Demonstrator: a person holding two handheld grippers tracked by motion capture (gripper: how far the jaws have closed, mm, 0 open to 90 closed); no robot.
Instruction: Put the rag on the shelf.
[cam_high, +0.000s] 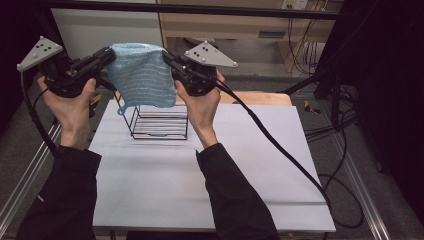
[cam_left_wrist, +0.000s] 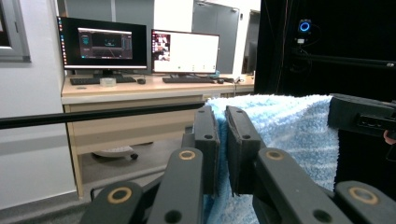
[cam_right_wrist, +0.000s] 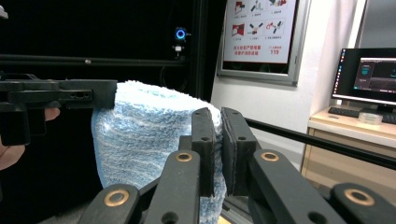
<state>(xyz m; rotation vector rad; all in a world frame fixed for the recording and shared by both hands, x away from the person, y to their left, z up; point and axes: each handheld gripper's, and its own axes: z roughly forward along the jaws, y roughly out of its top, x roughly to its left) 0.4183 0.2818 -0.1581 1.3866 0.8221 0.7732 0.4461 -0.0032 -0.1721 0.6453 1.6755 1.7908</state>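
Left gripper (cam_high: 109, 54) and right gripper (cam_high: 169, 59) each clamp a top corner of the blue towel (cam_high: 141, 75), hanging stretched above wire rack (cam_high: 160, 121) on white table (cam_high: 200, 190).

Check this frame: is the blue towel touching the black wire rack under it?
Cannot tell. In the high view the blue towel hangs from both grippers with its lower edge overlapping the wire rack's top rim, so any contact or gap is hidden.

One light-blue striped terry towel (cam_high: 141, 75); one black wire rack (cam_high: 160, 121); one white rectangular table top (cam_high: 200, 175); two black two-jaw grippers, left (cam_high: 107, 55), right (cam_high: 167, 57); two computer monitors, dark-screened (cam_left_wrist: 102, 44), white-screened (cam_left_wrist: 185, 51); one wooden desk (cam_left_wrist: 140, 91).
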